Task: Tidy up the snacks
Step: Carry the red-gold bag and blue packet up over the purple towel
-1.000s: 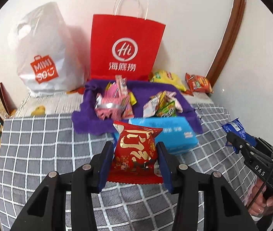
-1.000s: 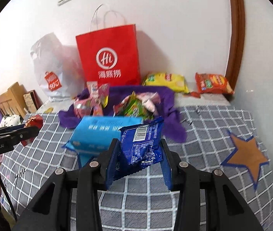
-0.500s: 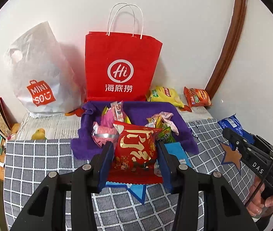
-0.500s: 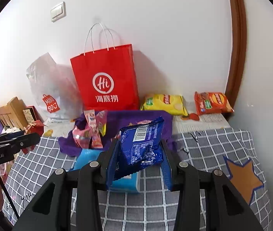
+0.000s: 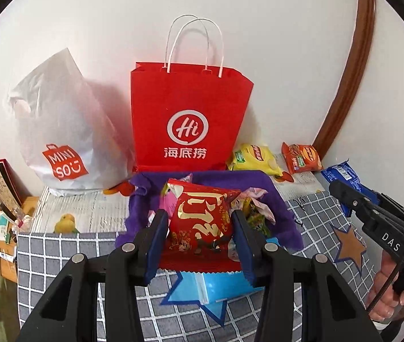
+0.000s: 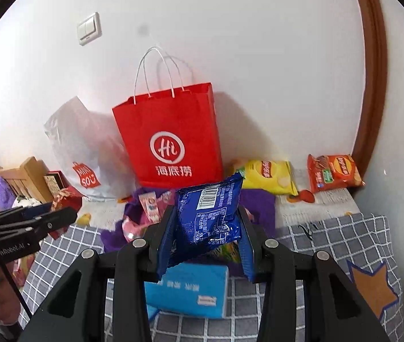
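My left gripper [image 5: 200,219] is shut on a red snack packet [image 5: 202,222] with gold characters, held in the air above the purple cloth [image 5: 279,196] and its pile of small snacks. My right gripper [image 6: 206,222] is shut on a dark blue snack packet [image 6: 210,216], barcode side facing me. That blue packet [image 5: 344,173] also shows at the right of the left wrist view, clamped in the other gripper. A red paper bag [image 5: 187,119] with white handles stands open against the wall behind the cloth; its inside is hidden.
A white plastic bag [image 5: 59,131] leans left of the red bag. Yellow [image 6: 267,176] and orange [image 6: 333,172] chip bags lie by the wall at the right. A light blue box [image 6: 187,290] rests on the grey checked cover [image 6: 344,233]. Clutter and a wooden rack [image 6: 28,176] fill the left edge.
Both grippers have risen and drawn closer to the red bag, each keeping its packet. The bag's top and handles have come fully into view, and the blue box has slid under the fingers.
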Motion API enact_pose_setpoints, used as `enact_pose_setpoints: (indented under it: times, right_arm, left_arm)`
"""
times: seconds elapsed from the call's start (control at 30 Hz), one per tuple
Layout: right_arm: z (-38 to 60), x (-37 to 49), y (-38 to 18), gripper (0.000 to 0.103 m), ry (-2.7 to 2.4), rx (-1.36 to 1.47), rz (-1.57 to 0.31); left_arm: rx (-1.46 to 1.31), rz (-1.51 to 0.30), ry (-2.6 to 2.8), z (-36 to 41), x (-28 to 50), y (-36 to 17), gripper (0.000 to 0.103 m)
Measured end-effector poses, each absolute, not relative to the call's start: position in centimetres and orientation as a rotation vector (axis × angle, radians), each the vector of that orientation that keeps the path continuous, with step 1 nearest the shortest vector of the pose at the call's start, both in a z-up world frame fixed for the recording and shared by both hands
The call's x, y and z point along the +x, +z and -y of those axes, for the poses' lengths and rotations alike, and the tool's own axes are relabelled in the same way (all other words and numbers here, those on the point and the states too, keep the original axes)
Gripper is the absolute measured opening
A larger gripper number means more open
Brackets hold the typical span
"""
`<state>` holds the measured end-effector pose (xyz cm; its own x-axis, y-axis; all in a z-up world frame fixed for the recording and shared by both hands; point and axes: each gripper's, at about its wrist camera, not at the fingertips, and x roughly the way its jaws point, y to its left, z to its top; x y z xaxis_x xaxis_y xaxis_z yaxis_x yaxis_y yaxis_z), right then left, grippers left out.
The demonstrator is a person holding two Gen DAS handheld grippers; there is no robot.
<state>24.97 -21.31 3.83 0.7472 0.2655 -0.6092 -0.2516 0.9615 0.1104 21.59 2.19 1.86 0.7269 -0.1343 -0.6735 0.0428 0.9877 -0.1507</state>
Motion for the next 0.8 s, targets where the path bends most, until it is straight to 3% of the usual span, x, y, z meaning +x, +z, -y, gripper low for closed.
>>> enact_pose_setpoints:
  times: [0.8]
  right_arm:
    - [19.6, 31.1, 2.5, 0.041, 0.312, 0.023, -0.706]
  left_arm:
    - [-0.124, -0.777, -0.08, -3.4, 27.1, 0.6, 0.043]
